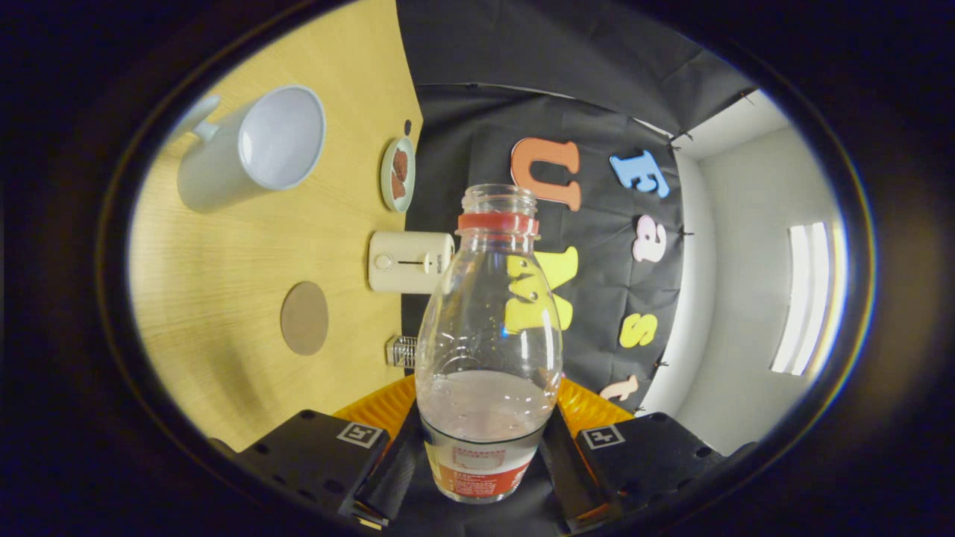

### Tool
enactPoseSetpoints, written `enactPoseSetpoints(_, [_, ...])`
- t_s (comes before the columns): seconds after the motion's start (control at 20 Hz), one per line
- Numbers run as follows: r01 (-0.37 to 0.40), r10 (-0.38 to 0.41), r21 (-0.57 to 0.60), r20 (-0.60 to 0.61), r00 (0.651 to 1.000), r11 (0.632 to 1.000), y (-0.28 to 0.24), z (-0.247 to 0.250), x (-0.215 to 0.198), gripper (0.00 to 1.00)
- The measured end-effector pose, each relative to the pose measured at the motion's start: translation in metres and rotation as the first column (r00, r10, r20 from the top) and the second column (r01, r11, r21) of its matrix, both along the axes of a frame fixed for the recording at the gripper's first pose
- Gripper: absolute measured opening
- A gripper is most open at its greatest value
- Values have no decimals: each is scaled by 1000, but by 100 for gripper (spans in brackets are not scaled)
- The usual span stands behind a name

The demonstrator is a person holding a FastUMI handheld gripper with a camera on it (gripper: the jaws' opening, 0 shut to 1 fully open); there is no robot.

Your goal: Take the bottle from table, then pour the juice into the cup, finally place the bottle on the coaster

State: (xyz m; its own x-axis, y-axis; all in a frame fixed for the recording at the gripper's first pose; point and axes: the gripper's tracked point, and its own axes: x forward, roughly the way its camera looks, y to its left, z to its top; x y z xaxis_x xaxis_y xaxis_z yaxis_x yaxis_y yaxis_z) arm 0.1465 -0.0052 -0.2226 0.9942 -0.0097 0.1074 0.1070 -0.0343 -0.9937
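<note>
gripper (489, 447) rolled sideways, clamped on the bottle (489, 350).
both fingers (395, 462) press the bottle's lower body; it is uncapped, with a little pale juice at the bottom. the table (224, 283) appears tipped on the left, with the cup (250, 149) far left and the coaster (304, 318) nearer, both well apart from the bottle.

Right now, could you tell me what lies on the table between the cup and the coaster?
Nothing: in the gripper view, bare table separates the cup from the coaster. The gripper holds the bottle.
</note>
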Motion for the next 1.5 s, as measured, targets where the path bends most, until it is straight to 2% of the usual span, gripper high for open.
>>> enactPoseSetpoints(0.5, [-23, 27, -164, 24, 999, 986, 19, 1, -1, 82])
enactPoseSetpoints(1.5, [-15, 16, -202, 2, 1000, 979, 19, -1, -6, 82])
